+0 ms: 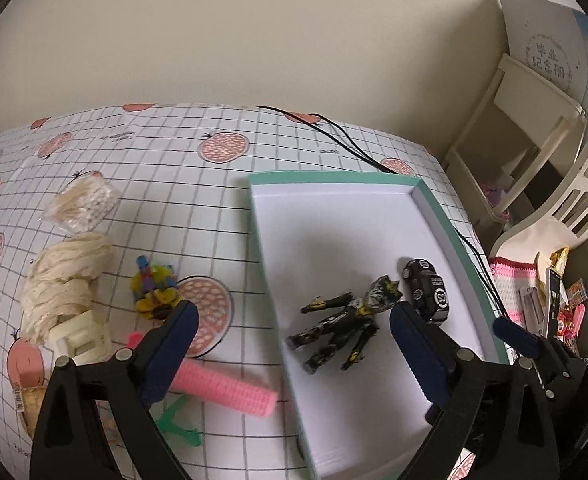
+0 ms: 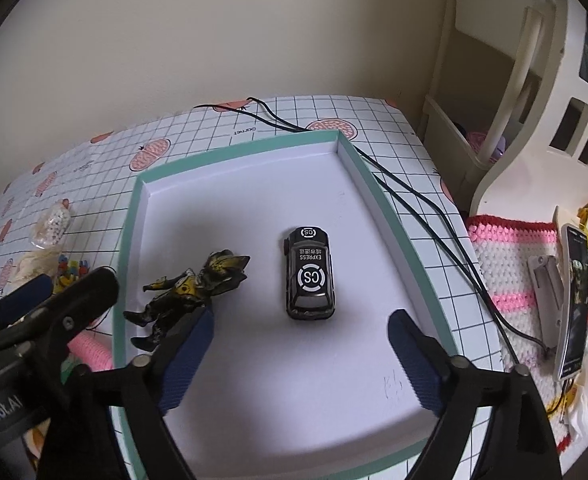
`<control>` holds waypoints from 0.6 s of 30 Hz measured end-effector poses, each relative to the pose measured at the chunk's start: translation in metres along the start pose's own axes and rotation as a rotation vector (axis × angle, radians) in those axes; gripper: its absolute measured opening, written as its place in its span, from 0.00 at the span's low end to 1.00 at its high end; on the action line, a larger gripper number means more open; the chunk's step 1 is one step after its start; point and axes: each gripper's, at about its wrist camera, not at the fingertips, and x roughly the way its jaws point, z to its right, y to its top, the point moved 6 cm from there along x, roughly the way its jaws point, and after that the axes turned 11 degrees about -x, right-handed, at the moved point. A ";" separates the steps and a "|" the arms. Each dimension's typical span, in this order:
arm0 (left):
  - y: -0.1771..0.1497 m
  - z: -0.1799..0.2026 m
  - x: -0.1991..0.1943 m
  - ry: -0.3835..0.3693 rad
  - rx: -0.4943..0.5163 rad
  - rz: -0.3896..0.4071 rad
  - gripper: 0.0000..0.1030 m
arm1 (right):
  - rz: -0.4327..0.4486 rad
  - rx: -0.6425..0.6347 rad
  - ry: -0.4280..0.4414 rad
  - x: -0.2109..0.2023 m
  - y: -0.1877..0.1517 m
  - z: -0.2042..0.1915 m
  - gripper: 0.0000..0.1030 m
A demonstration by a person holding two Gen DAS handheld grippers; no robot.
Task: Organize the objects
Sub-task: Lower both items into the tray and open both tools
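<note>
A green-rimmed white box (image 2: 131, 216) holds a black car (image 2: 309, 273); the tablecloth (image 1: 165, 160) is white, black-gridded, pink-fruited.

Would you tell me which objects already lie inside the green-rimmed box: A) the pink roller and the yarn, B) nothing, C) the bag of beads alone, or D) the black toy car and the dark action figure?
D: the black toy car and the dark action figure both lie on the white floor of the green-rimmed box.
</note>
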 end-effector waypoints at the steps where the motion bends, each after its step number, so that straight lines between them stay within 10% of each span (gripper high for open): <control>1: 0.000 -0.003 -0.002 0.001 -0.003 0.002 0.94 | 0.000 0.003 -0.001 -0.001 -0.001 0.000 0.97; 18: -0.010 -0.075 -0.038 0.062 -0.061 0.001 0.95 | -0.014 0.029 -0.007 -0.019 -0.024 -0.025 1.00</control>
